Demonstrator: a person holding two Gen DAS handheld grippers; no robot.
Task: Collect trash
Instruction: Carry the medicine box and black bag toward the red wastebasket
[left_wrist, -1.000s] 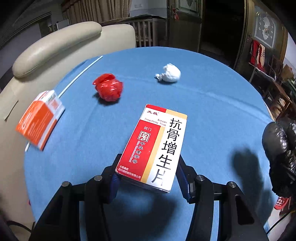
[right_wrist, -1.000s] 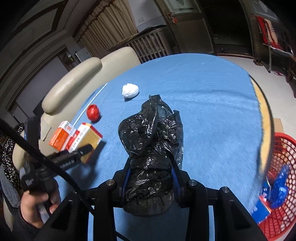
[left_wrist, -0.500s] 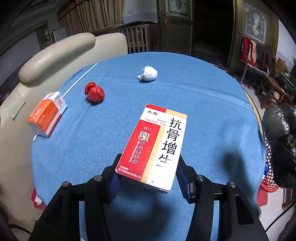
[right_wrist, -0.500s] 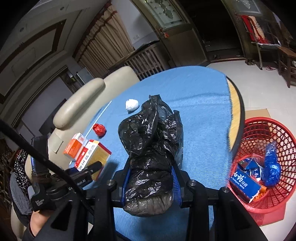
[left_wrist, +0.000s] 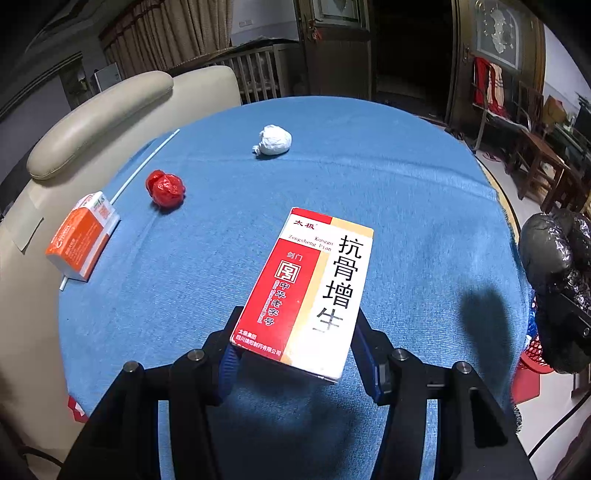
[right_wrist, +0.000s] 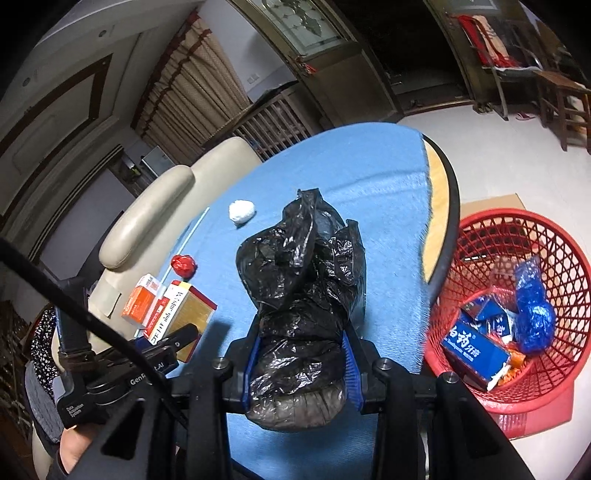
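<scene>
A red plastic lattice basket (right_wrist: 532, 236) is seen on the floor beside the round tabletop with a blue cloth (left_wrist: 369, 155); within it lie a crumpled blue plastic bag (right_wrist: 533, 314) and a blue carton with white Chinese characters (right_wrist: 476, 349). A red-and-white cardboard medicine box (left_wrist: 306, 291), printed "Kanggu Zengsheng Pian" and large black characters "抗骨增生", is clamped between the fingers of the left gripper (left_wrist: 295, 354) above the cloth. A bunched black plastic bag (right_wrist: 303, 295) is gripped tightly by the right gripper (right_wrist: 299, 365). On the cloth are shown an orange-and-white carton (left_wrist: 83, 240), a red crumpled wad (left_wrist: 165, 188), a white crumpled wad (left_wrist: 273, 140) and a thin white stick (left_wrist: 147, 164).
</scene>
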